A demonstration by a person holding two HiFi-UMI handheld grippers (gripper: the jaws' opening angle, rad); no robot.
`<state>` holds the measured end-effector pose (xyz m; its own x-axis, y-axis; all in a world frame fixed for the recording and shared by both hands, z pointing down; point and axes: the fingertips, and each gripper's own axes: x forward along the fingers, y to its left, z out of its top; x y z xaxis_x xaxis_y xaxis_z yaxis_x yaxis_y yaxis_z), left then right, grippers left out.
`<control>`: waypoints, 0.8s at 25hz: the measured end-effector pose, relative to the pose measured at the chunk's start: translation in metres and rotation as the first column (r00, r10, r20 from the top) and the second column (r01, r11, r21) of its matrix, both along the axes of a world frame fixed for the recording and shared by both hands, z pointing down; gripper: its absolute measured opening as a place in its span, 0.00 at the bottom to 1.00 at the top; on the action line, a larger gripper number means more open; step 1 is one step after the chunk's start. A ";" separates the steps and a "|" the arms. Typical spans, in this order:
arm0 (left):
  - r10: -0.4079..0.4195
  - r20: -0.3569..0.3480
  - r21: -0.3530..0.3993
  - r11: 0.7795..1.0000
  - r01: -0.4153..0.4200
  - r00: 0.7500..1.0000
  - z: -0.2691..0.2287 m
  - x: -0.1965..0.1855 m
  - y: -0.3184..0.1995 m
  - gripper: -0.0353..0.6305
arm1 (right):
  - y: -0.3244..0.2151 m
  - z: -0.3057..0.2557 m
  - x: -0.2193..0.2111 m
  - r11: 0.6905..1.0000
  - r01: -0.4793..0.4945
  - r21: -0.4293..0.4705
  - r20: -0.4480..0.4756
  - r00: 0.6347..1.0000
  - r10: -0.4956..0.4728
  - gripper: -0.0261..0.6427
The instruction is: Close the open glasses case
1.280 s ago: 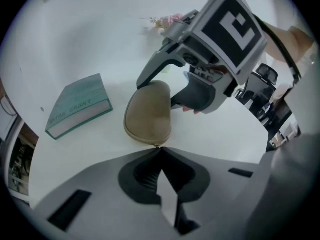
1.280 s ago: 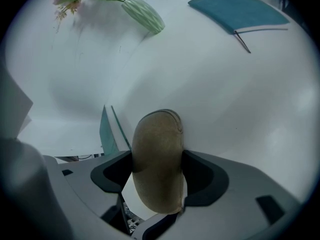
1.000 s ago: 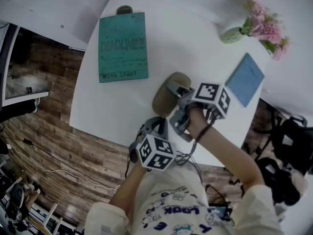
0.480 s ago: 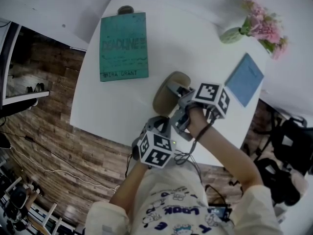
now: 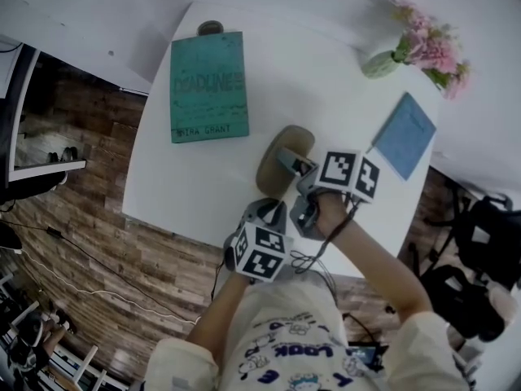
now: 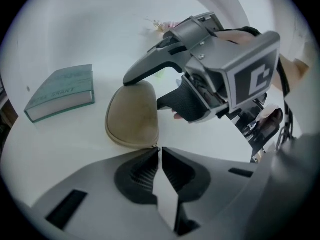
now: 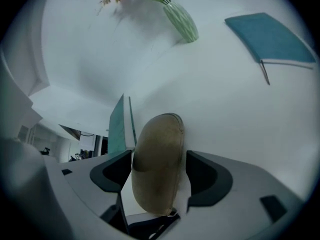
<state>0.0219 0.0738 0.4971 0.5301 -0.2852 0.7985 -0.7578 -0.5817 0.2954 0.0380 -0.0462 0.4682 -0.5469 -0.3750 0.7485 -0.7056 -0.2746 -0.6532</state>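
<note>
The tan oval glasses case [image 5: 273, 168] lies flat on the white table [image 5: 203, 177], near its front edge. My right gripper [image 5: 293, 168] straddles the case's near half, and in the right gripper view the case [image 7: 156, 169] fills the gap between the two pads, which rest against its sides. My left gripper [image 5: 269, 212] is at the case's near tip, jaws shut. In the left gripper view the fingertips of that gripper [image 6: 160, 149] meet on the small metal zipper pull [image 6: 158, 146] at the end of the case [image 6: 134, 115]. The seam round the case looks closed there.
A teal book [image 5: 208, 86] lies at the back left. A blue notebook [image 5: 404, 134] lies at the right, and a green vase [image 5: 381, 62] of pink flowers stands behind it. A small dark round thing [image 5: 210, 27] sits behind the book. Wood floor lies beyond the table's left edge.
The right gripper has rolled a little while staying on the case. The left gripper has edged slightly closer to the case's near tip. The case has not moved.
</note>
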 end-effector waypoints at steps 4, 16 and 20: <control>-0.024 0.002 -0.005 1.000 0.024 1.000 -0.002 -0.013 -0.001 0.11 | 0.005 -0.013 0.011 0.997 0.036 0.067 -0.047 0.998 -0.033 0.51; -0.211 -0.096 0.213 0.950 0.227 0.973 -0.104 -0.086 -0.061 0.06 | 0.023 -0.093 0.048 0.806 0.293 0.514 -0.519 0.854 0.020 0.38; -0.238 -0.136 0.335 0.903 0.271 0.962 -0.148 -0.095 -0.090 0.06 | 0.025 -0.124 0.054 0.749 0.286 0.598 -0.558 0.820 0.131 0.23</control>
